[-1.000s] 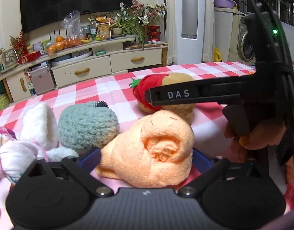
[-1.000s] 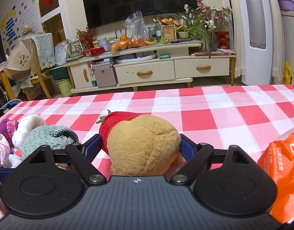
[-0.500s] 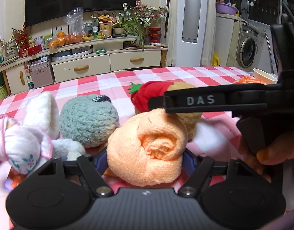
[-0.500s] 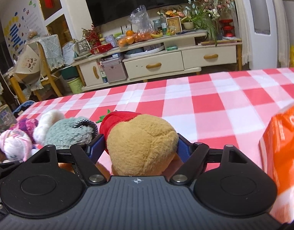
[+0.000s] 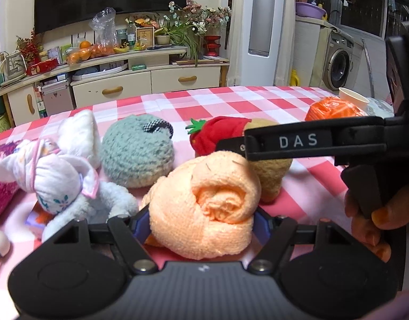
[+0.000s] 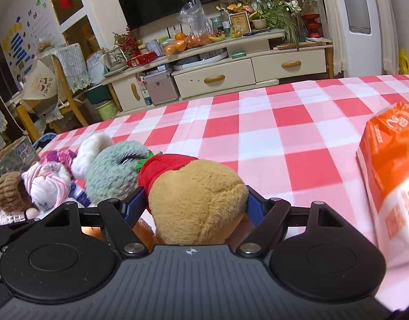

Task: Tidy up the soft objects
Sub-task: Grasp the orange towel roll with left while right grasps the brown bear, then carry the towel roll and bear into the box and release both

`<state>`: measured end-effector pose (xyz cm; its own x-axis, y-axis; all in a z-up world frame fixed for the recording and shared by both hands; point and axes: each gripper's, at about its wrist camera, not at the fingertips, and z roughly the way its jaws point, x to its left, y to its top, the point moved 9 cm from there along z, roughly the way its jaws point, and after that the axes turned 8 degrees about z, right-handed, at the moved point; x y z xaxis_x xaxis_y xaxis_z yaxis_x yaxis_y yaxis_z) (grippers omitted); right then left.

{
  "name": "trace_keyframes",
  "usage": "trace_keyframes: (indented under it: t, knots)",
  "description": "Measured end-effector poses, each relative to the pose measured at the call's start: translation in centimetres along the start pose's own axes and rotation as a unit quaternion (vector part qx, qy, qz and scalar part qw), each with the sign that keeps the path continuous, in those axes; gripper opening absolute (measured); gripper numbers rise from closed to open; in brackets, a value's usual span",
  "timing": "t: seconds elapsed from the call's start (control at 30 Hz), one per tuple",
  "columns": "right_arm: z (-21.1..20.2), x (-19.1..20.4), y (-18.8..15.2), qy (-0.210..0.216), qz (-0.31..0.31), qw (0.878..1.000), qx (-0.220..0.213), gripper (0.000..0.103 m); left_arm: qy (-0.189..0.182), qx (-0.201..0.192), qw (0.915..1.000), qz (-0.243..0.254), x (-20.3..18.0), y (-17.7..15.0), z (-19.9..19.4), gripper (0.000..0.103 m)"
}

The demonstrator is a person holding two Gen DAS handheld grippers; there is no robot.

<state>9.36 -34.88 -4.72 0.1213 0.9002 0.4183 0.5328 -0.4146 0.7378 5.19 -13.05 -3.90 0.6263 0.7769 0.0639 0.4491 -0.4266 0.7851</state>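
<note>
A rolled orange towel (image 5: 204,208) sits between the blue pads of my left gripper (image 5: 200,218), which is shut on it. Behind it stands a tan plush toy (image 5: 268,176) with a red strawberry hat (image 5: 217,136); one finger (image 5: 298,142) of the right gripper, marked DAS, runs along its side. In the right wrist view that tan plush toy (image 6: 199,200) fills my right gripper (image 6: 196,200), whose pads press on both its flanks. The red-and-white checked tablecloth (image 6: 284,138) lies under everything.
A grey-green knitted ball (image 5: 137,154), a white cloth doll (image 5: 57,181), a white fluffy piece (image 5: 81,136) and a magenta knit (image 5: 1,194) crowd the left. An orange packet (image 6: 391,165) lies right, a paper cup (image 5: 352,98) beyond. A hand (image 5: 372,213) holds the right gripper.
The left jaws have narrowed onto the orange towel. Both grippers have shifted left with their loads, so the pile of soft toys on the left now sits nearer in both views.
</note>
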Motion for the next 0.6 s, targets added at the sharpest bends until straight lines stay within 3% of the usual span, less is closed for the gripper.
trace_keyframes:
  t: [0.6]
  knots:
    - [-5.0, 1.9, -1.9, -0.004, 0.082, 0.996, -0.025, 0.094, -0.032, -0.033, 0.9988, -0.015, 2.0, 0.1, -5.5, 0.073]
